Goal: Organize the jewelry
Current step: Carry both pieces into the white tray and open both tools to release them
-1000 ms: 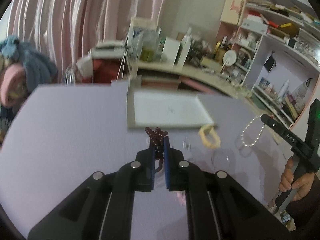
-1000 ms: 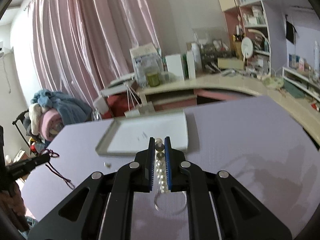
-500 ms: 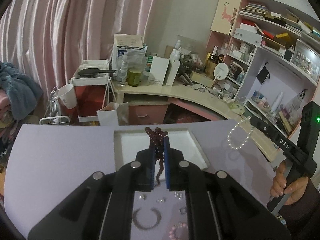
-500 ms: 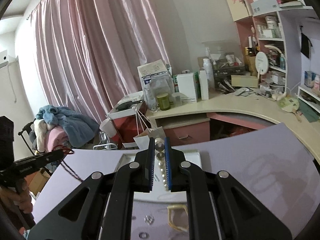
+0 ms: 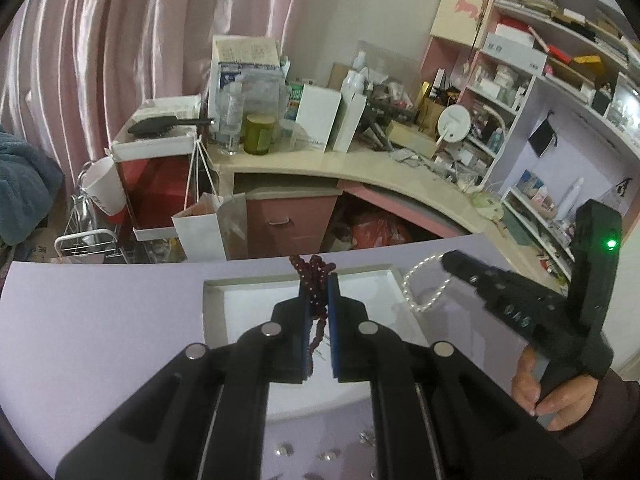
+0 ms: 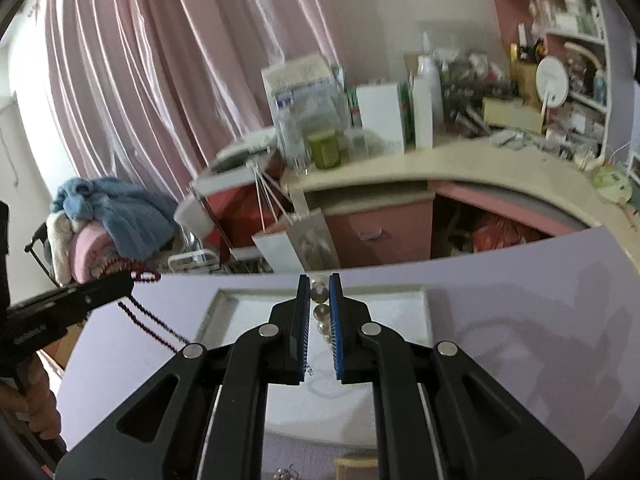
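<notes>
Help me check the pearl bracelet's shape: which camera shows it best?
The left wrist view: the pearl bracelet hangs as an open loop from the right gripper, beside the tray. The right wrist view shows only a few pearls pinched between that gripper's own fingers.

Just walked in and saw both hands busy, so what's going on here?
A person is sorting jewelry with two handheld claws. The left claw is shut on a dark red bead strand, and the right claw is shut on a pearl strand. Both hang above the white tray on the purple table; neither piece has been set down yet. A few small sparkly pieces lie loose in front of the tray.
</notes>
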`<state>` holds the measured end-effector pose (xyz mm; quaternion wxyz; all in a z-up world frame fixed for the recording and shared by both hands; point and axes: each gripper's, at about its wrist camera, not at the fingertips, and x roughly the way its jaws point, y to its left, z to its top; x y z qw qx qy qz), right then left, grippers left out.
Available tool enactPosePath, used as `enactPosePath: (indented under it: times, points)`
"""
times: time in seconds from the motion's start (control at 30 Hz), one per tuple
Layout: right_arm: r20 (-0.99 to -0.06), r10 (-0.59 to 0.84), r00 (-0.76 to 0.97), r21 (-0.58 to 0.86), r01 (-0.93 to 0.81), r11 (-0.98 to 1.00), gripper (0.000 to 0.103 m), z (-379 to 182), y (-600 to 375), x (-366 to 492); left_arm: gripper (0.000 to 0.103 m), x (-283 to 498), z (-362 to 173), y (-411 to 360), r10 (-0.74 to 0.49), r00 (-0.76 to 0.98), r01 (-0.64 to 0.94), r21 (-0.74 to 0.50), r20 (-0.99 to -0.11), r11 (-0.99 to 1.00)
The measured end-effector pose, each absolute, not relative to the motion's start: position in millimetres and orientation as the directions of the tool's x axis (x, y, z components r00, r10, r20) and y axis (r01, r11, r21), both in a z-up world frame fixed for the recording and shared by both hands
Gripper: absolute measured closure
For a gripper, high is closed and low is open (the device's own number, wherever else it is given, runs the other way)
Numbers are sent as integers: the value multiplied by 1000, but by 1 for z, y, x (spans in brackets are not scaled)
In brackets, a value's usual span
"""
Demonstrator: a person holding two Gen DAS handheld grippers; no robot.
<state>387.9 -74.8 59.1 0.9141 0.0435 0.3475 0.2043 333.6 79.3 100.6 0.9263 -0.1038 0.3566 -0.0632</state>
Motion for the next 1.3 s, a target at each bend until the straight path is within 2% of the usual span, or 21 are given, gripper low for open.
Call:
enactPosePath:
  times: [0.23, 0.3, 0.33, 0.37, 0.4, 0.77, 1.1, 1.13, 1.17, 1.23, 1.3]
  points:
    - [-674, 387, 629, 226, -323, 919, 93, 26, -63, 419, 95, 365, 75, 81, -198, 705, 40, -241, -681, 970]
    - [-698, 373, 611, 229, -303, 925, 88, 15, -64, 428, 95, 373, 67, 82, -197, 694, 37, -240, -692, 970]
    - [-709, 371, 600, 238, -291, 927, 69, 12, -67, 430, 95, 376, 63, 83, -198, 690, 35, -242, -697, 970]
    - [-713, 373, 594, 250, -282, 926, 55, 9, -69, 432, 95, 379, 59, 84, -200, 684, 32, -246, -702, 969]
    - [-705, 376, 601, 263, -270, 926, 35, 9, -75, 431, 95, 381, 57, 84, -203, 680, 31, -248, -705, 968]
    - [-702, 322, 635, 258, -195, 946, 34, 8, -110, 423, 95, 396, 37, 87, -203, 654, 20, -251, -729, 968]
    - [-696, 322, 641, 230, -226, 947, 34, 9, -106, 419, 94, 405, 29, 87, -187, 660, 6, -244, -728, 970]
    - [-695, 322, 642, 227, -229, 947, 34, 10, -106, 416, 89, 404, 28, 88, -183, 662, 1, -244, -727, 970]
    - [-694, 322, 644, 224, -232, 947, 34, 10, -107, 413, 73, 403, 27, 89, -182, 664, -2, -245, -726, 969]
    - [-688, 321, 651, 216, -238, 947, 34, 13, -108, 405, 54, 395, 29, 91, -170, 677, -22, -251, -716, 968]
    - [-679, 314, 664, 201, -243, 949, 34, 17, -111, 395, 54, 385, 33, 95, -176, 690, -26, -267, -702, 963]
